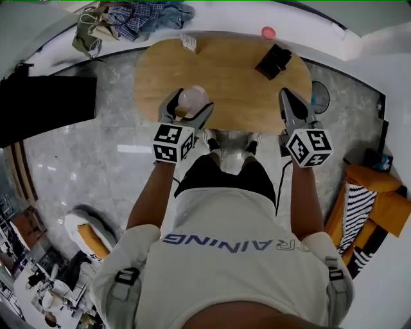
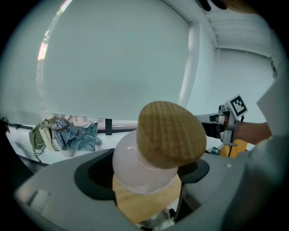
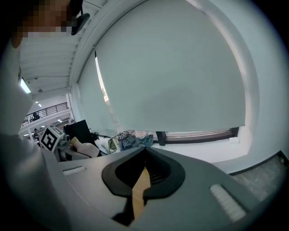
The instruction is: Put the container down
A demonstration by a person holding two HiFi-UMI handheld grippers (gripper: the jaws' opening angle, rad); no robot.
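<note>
My left gripper point(image 1: 190, 110) is shut on a pale pink container point(image 1: 192, 99) with a round wooden lid, held over the near edge of the wooden table point(image 1: 225, 77). In the left gripper view the container point(image 2: 135, 167) fills the gap between the jaws, its wooden lid point(image 2: 170, 135) tilted toward the camera. My right gripper point(image 1: 290, 106) hovers at the table's near right edge, shut, with nothing between its jaws; the right gripper view shows only a thin sliver of table between its closed fingers point(image 3: 180, 178). The left gripper with the container point(image 3: 86, 149) shows there at the left.
A black box point(image 1: 273, 62) lies at the table's far right, a small white card point(image 1: 189, 42) at its far edge. Clothes and a bag point(image 1: 128, 19) sit on the white ledge behind. A pink disc point(image 1: 268, 32) rests on that ledge. An orange chair point(image 1: 372, 199) stands to the right.
</note>
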